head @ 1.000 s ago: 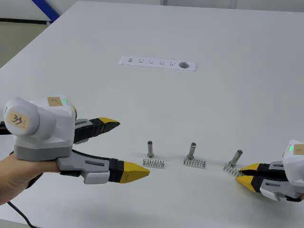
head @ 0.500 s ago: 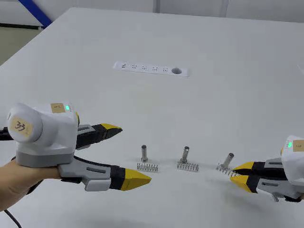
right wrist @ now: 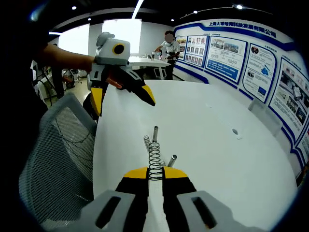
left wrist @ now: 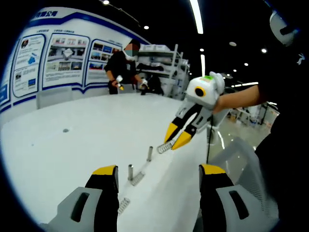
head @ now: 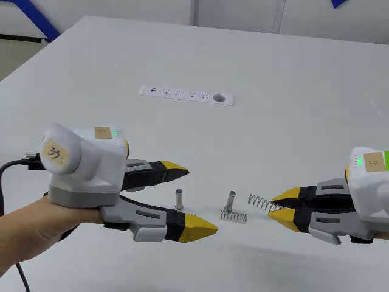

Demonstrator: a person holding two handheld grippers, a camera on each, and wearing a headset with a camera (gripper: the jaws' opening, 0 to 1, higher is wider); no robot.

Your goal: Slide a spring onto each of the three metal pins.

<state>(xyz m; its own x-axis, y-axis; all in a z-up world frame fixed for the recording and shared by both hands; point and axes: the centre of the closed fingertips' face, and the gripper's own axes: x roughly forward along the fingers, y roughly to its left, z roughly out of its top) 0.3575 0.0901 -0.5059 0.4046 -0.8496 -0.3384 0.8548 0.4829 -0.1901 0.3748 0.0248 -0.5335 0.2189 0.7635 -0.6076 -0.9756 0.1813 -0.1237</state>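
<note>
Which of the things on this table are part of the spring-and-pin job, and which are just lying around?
Job: grey metal pin near the open left tool; second grey metal pin; loose coiled wire spring lying beside it; second coiled wire spring pinched in the right tool.
Lying about: white recessed power strip; grey mesh chair.

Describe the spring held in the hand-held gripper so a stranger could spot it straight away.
On the white workbench, short upright metal pins stand near the front edge. Just right of them, the yellow-tipped right hand-held gripper pinches a thin silver coil spring. It alone juts out in the air; the other coil springs lie flat by the pins.
</note>
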